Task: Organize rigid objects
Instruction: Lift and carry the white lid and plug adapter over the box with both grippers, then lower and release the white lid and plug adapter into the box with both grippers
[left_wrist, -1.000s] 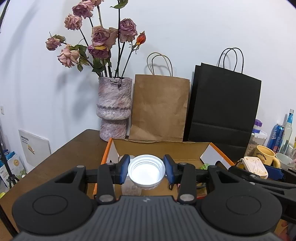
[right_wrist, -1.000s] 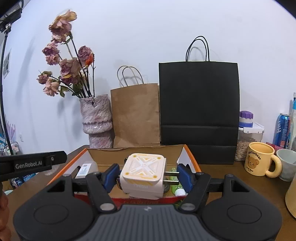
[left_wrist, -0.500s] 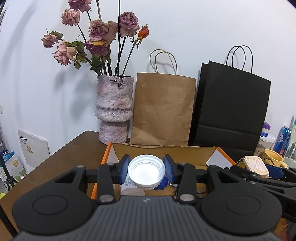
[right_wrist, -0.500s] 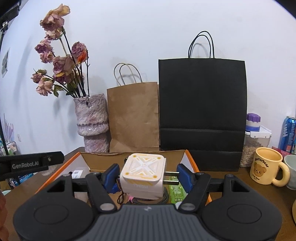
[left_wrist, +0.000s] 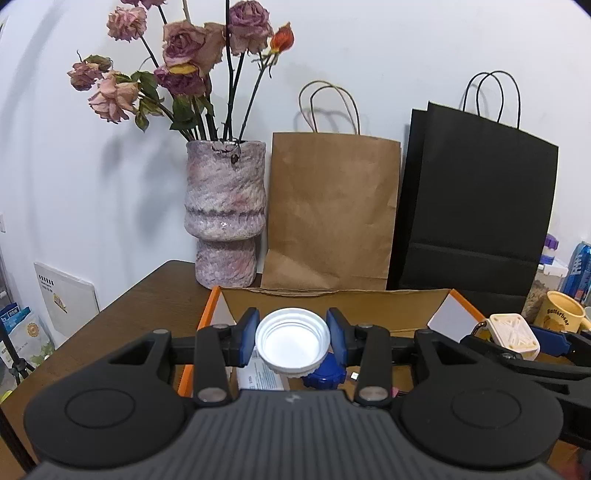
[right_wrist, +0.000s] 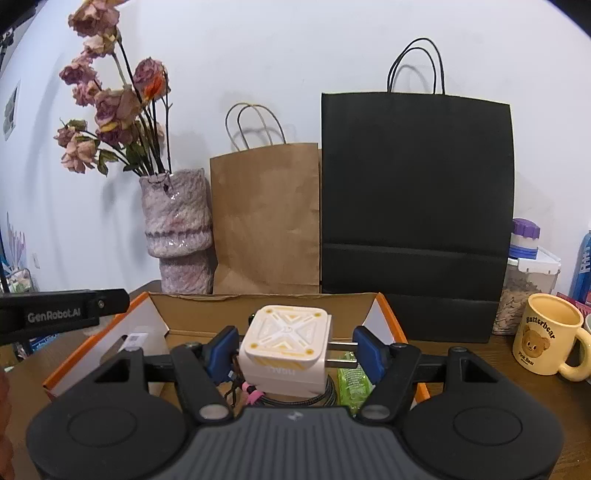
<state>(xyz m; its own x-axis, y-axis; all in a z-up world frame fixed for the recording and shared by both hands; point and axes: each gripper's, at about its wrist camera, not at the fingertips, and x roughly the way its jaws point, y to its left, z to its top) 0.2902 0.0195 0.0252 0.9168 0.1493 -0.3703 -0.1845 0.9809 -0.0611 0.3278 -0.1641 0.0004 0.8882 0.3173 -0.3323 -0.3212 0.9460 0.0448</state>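
At the far left corner of the wooden table (left_wrist: 147, 291) we see a mottled pink and grey vase (left_wrist: 225, 214) of dried roses (left_wrist: 184, 70), then a brown paper bag (left_wrist: 332, 214) and a black paper bag (left_wrist: 476, 206) standing along the far edge against the wall.

In front of them sits an open cardboard box (left_wrist: 332, 300) with orange outer walls and a plain brown inside. We hold our left gripper (left_wrist: 291, 336) over its near left part, its blue pads clamped on a white plastic cap (left_wrist: 291, 341). The cap is round, ridged on the outside and threaded within, and its open side faces the camera. Just below it, inside the box, lie a blue ridged cap (left_wrist: 325, 376) and a white printed label (left_wrist: 260, 374).

Our right gripper (right_wrist: 291, 349) hangs over the middle of the box. It grips a white charger plug (right_wrist: 286, 345) across its length: the left pad lies against the body, the right pad against the tips of the two metal prongs. The plug is a rounded cube with a raised X pattern and pale yellow dots and trim on its upper face. Under it in the box we make out a coiled dark cable (right_wrist: 295, 397) with a pink tie, and a green ribbed thing (right_wrist: 352, 382) we cannot identify.

Near the right edge of the table stands a yellow bear mug (right_wrist: 550, 339), with a lidded food container (right_wrist: 524, 288) behind it.
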